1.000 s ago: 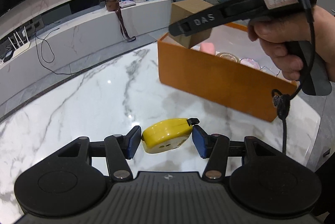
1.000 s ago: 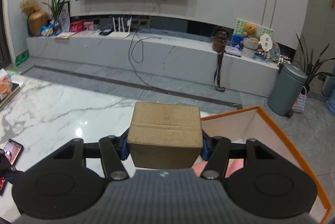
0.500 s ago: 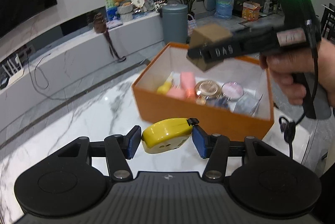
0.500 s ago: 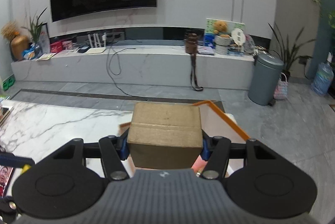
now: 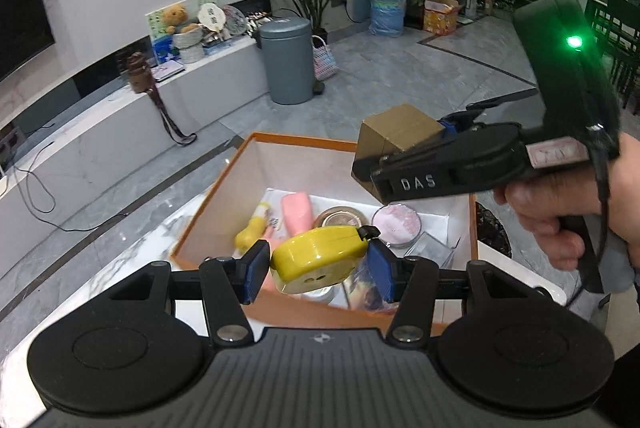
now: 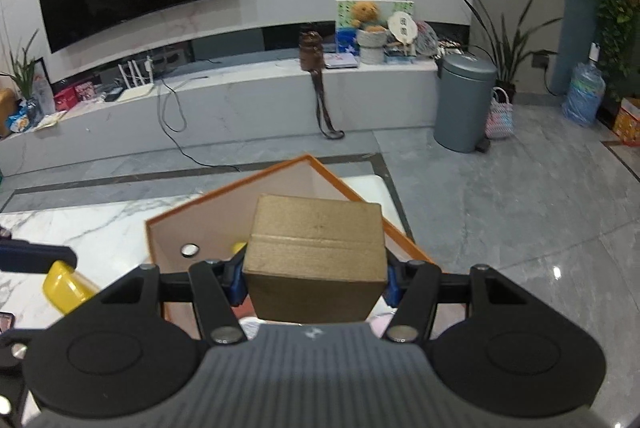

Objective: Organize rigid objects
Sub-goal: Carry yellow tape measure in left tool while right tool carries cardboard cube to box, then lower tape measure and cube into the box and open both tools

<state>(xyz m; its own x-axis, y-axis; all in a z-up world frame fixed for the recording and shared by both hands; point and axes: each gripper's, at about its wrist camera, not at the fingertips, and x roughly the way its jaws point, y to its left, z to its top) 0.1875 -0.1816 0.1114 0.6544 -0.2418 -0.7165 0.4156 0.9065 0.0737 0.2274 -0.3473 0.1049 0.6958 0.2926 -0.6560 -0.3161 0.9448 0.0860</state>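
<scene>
My left gripper (image 5: 318,270) is shut on a yellow tape measure (image 5: 320,258) and holds it over the near wall of an orange box (image 5: 216,211). My right gripper (image 6: 314,278) is shut on a brown cardboard cube (image 6: 316,256), held above the same orange box (image 6: 176,218). The cube also shows in the left wrist view (image 5: 396,143), over the box's far right side. The tape measure shows at the left edge of the right wrist view (image 6: 66,286). Inside the box lie a pink bar (image 5: 297,212), a yellow bottle (image 5: 252,228) and round tins (image 5: 398,222).
The box stands at the corner of a white marble table (image 6: 80,228). Beyond the table edge lies grey tiled floor (image 6: 520,195) with a grey bin (image 6: 464,99), a low TV bench (image 6: 200,107) and plants.
Both grippers have moved toward and over the orange box, each still holding its object. The box's inside has come into full view from the left wrist.
</scene>
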